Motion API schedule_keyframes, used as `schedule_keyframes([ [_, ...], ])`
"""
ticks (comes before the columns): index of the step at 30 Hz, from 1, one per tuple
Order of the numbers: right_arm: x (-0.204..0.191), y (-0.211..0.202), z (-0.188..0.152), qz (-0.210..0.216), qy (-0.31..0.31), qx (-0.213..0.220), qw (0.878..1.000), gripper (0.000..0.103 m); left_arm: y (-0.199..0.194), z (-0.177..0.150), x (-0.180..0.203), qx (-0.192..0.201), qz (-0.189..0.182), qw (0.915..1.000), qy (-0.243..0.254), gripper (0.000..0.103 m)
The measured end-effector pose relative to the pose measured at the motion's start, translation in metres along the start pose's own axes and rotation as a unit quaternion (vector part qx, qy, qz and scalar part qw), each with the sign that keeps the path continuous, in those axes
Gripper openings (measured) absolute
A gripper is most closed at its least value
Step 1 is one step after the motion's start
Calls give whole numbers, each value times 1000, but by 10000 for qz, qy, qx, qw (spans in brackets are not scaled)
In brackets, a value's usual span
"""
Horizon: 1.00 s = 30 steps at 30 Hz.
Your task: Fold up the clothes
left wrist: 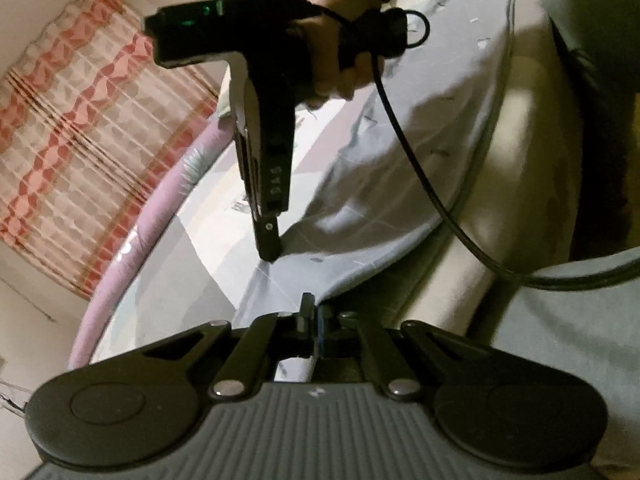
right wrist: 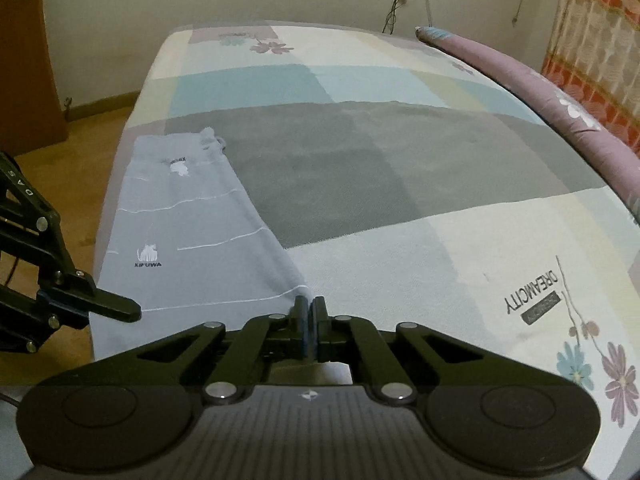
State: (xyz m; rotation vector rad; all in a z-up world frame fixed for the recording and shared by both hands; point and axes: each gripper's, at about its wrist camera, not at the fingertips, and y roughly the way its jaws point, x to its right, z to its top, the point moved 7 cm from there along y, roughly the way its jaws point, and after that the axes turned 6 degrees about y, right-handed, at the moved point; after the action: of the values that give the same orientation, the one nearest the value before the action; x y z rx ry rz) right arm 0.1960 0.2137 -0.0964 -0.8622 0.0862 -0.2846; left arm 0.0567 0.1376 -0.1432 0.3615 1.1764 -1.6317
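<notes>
While both pairs of tongs are shut at the near edge of the garment, each seems to pinch a bit of its hem: the left tongs (left wrist: 311, 305) close on the cloth edge at the bedside, and the right tongs (right wrist: 310, 307) close on the near right corner, with the right tongs also showing in the left view as a dark tool coming down onto the fabric. Outward from there, the light blue-grey garment (right wrist: 188, 236) lies flat along the left side of the bed (right wrist: 400, 184), stretching away toward a drawstring waist at its far end, so it reads as a pair of trousers or shorts. It looks like thin, limp knit: light, soft, not slippery or fragile, and likely to sag and crease wherever it is unsupported. Two spread corner grips on one edge suit it best, keeping that edge taut while it is carried over. A rolled purple quilt (right wrist: 552, 96) lies along the far right side.
</notes>
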Motion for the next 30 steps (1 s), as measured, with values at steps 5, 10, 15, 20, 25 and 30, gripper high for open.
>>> schedule_keyframes([
  [5,-4,7,-2,-195,-118,-84,9997,16,2,-5,-4,-110,-47,9997,-232,12],
  [10,7,-19,-2,-314,270,134,9991,34,-16,-15,-13,-243,-151,9990,-351,12],
  [15,16,-57,-41,-570,727,-62,9957,43,-37,-39,-26,-619,-99,9972,-406,12],
  [20,11,-79,-88,-832,1364,-175,9870,50,-34,-56,-64,-738,287,9910,-1080,27],
  [25,-8,-74,-112,-964,1730,-127,9801,53,2,-72,-88,-730,220,9718,-2229,38],
  [30,-14,-91,-148,-1052,1785,-187,9781,61,7,-115,-80,-1118,70,9533,-2804,45],
])
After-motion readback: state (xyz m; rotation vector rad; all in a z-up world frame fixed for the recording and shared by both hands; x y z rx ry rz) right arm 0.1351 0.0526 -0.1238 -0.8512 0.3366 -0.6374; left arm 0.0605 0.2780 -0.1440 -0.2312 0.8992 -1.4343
